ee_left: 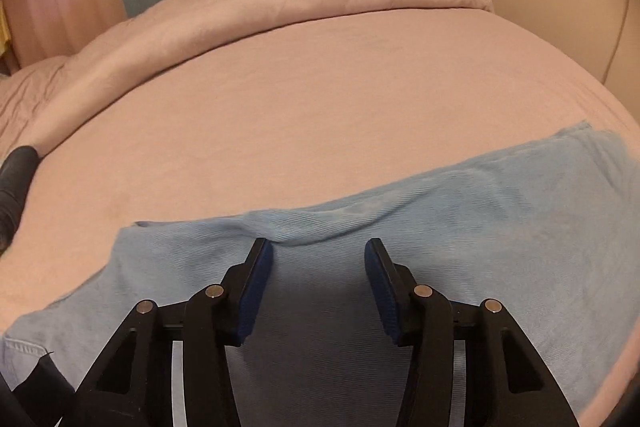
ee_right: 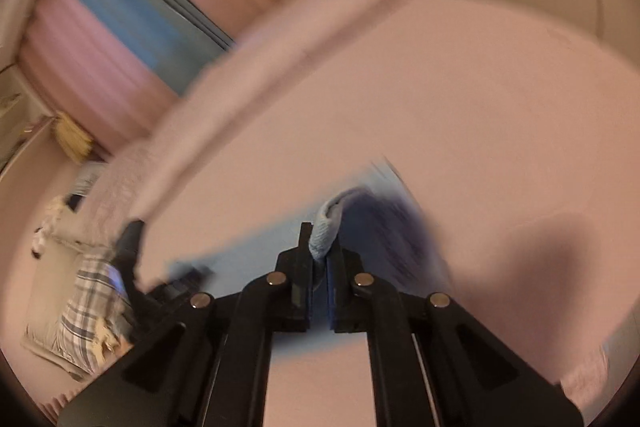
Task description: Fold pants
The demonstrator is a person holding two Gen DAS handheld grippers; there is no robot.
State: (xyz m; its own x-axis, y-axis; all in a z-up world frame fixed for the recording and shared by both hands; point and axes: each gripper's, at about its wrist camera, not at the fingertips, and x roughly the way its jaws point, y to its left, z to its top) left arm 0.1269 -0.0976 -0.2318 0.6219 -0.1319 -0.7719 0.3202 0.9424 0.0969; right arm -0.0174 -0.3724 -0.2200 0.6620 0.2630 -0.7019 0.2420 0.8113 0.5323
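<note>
Mid-fold, the pants (ee_left: pixel 360 307) lie on the bed (ee_left: pixel 320 99), the right gripper (ee_right: pixel 319 259) pinching a bunched edge while the left gripper (ee_left: pixel 319 255) hovers agape over the cloth, so next it should probably nip that near edge.

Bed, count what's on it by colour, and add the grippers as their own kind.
Light blue pants: 1
Pink rolled duvet: 1
Black object at the bed's edge: 1
Grippers: 2, left gripper open over the pants, right gripper pinching them
Total: 5
</note>
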